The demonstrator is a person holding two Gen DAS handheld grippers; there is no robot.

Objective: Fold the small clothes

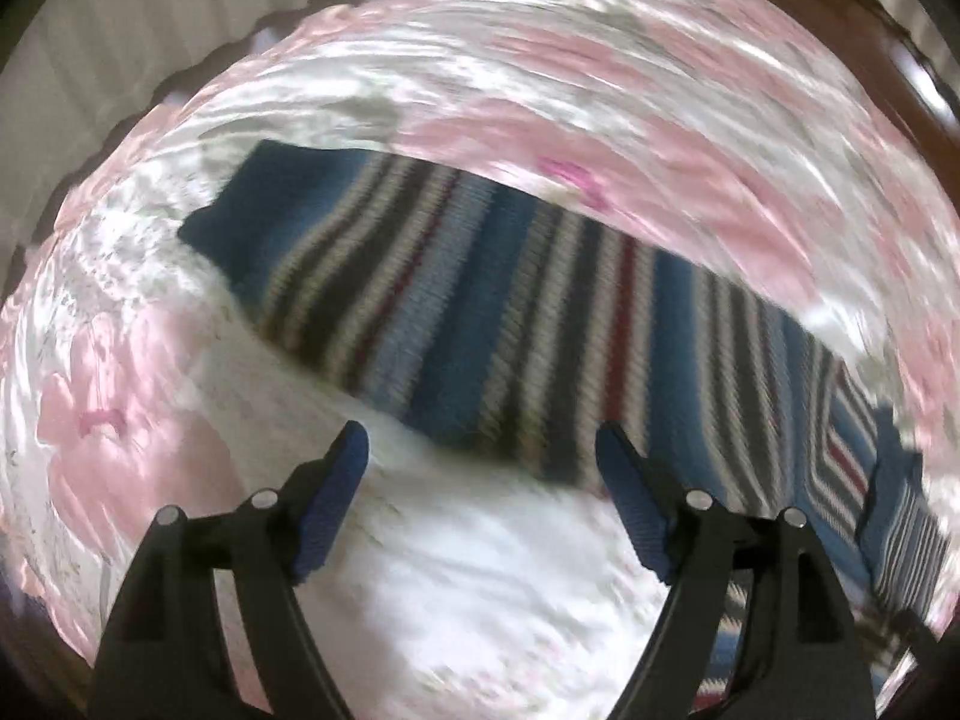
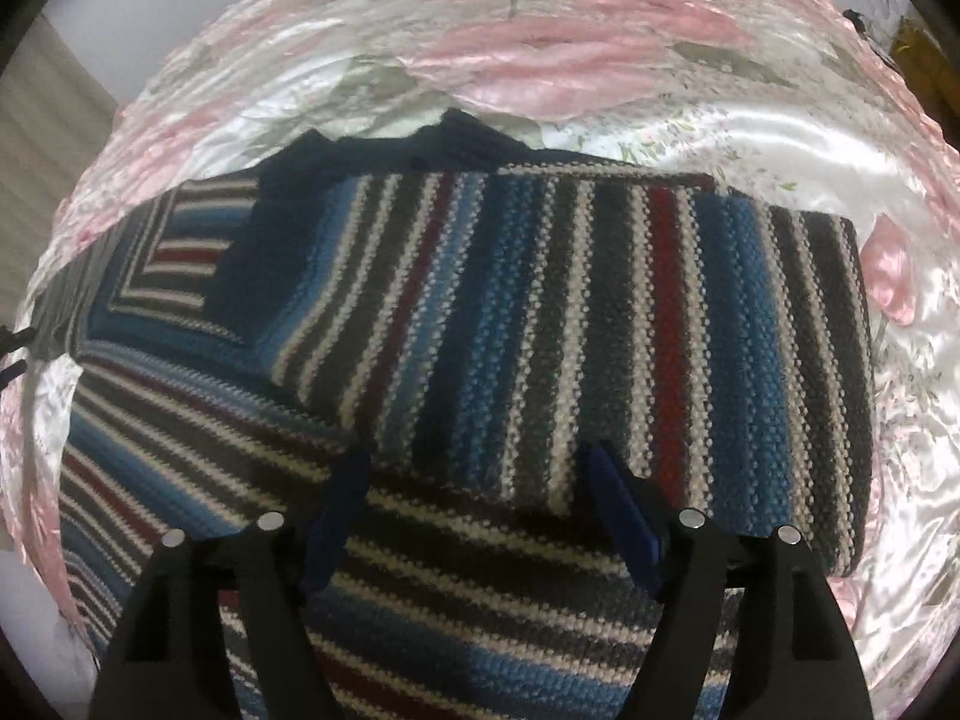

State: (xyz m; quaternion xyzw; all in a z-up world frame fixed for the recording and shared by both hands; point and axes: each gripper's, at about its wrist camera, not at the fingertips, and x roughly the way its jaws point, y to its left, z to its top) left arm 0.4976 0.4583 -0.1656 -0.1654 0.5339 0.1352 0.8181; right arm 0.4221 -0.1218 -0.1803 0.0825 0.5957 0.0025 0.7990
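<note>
A knitted sweater with blue, grey, white and dark red stripes lies on a pink-and-white floral satin bedspread. One sleeve stretches out across the left wrist view, its dark blue cuff at the upper left. In the right wrist view a sleeve is folded over the sweater's body. My left gripper is open, hovering just short of the sleeve's near edge over bare bedspread. Above the sweater's body, at the folded sleeve's edge, my right gripper is open with nothing between its fingers. The left wrist view is blurred by motion.
The bedspread covers the whole bed around the sweater. A pale curtain hangs beyond the bed's far left edge. Dark wooden furniture stands at the upper right of the left wrist view.
</note>
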